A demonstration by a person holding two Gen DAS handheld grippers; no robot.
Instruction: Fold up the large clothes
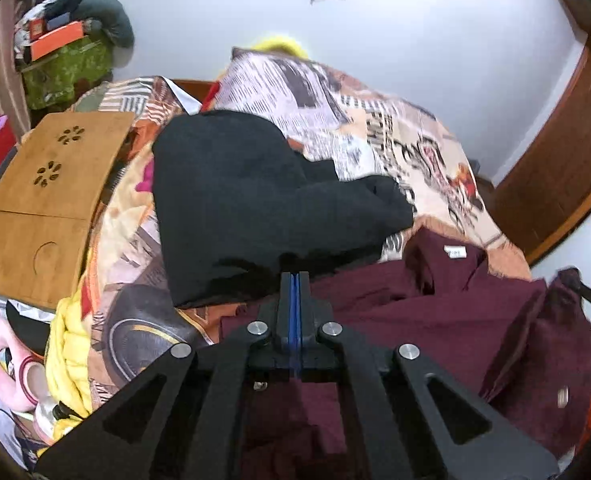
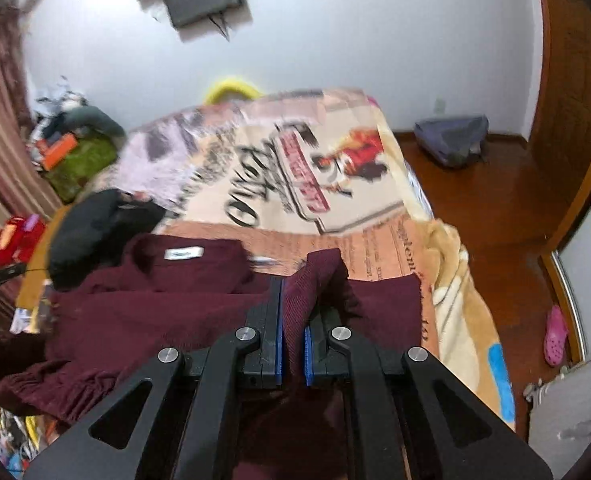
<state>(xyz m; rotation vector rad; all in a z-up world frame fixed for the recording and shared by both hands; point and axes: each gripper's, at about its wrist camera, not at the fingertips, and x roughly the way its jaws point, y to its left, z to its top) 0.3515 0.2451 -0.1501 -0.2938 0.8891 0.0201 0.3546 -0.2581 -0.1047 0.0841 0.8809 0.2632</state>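
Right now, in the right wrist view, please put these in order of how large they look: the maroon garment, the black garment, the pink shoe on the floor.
1. maroon garment, though it is nearest the camera
2. black garment
3. pink shoe, clearly smallest

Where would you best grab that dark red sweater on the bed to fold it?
Probably by an outer edge, coming down from above: the dark red sweater lies spread on the blanket. The right gripper already pinches a raised fold this way.
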